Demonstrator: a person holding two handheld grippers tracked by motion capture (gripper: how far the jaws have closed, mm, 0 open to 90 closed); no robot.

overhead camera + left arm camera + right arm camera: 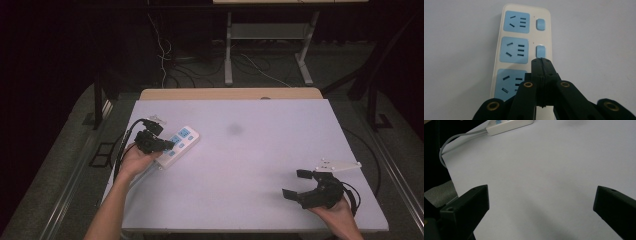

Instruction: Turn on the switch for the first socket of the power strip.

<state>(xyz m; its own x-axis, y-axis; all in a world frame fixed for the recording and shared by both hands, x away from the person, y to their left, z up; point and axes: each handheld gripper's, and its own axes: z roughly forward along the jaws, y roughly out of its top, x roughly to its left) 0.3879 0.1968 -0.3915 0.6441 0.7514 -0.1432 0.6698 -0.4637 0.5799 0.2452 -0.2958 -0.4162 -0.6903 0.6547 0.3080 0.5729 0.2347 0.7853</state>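
A white power strip with blue sockets and blue switches lies at the table's left, its grey cable running off the edge. My left gripper is shut, empty, its tips over the strip. In the left gripper view the strip shows three sockets, and the closed tips sit just below the middle switch; touching or not, I cannot tell. My right gripper stands wide open above the bare table at the near right, nothing between its fingers.
The white table top stretches between the two grippers, with a faint dark smudge near the middle. A flat white plate rides on the right gripper. Beyond the far edge, table legs and loose cables stand on the dark floor.
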